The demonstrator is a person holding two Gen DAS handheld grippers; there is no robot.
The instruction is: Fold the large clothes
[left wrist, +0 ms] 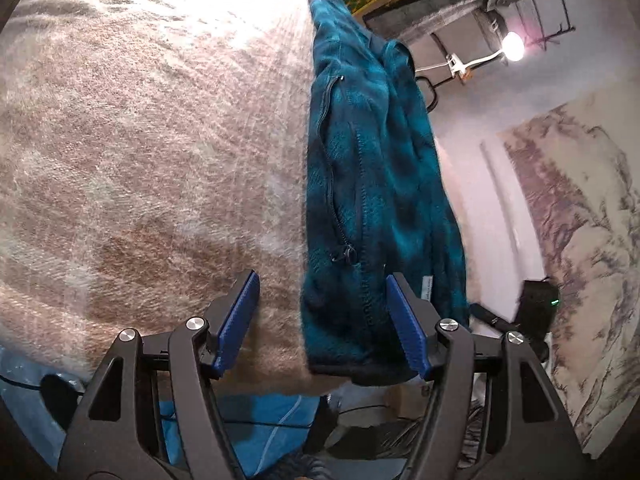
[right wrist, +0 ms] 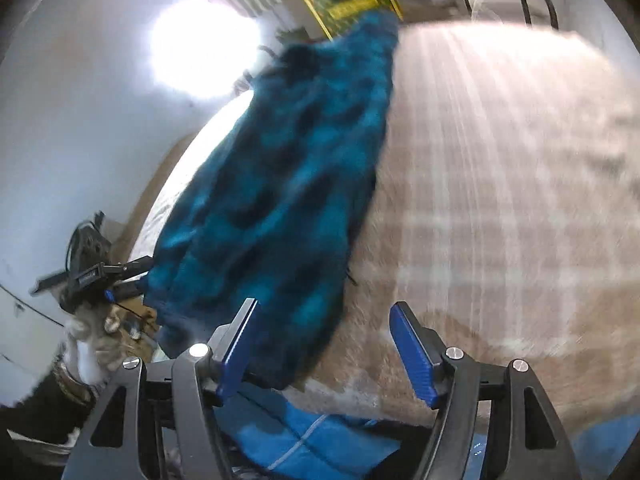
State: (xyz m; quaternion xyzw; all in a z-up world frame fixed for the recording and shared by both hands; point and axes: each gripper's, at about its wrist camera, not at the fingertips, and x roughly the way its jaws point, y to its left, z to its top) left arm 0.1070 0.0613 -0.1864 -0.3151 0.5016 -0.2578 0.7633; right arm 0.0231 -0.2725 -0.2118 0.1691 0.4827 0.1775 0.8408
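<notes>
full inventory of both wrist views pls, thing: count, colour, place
fleece jacket: 1, teal and black, folded lengthwise on the blanket near its edge
blanket: 1, beige-brown plaid, covering the surface
lamp: 1, white, lit, clipped in the background
wall hanging: 1, cream with tree print, on the wall
left gripper: 1, black with blue pads, open, jacket hem between the fingers
right gripper: 1, black with blue pads, open, at the jacket's near end

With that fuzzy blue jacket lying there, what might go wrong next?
The teal fleece jacket lies along the edge of the brown plaid blanket, so it may slide off. Both the left gripper and the right gripper are open, holding nothing. A finger could also snag the pocket zipper.
</notes>
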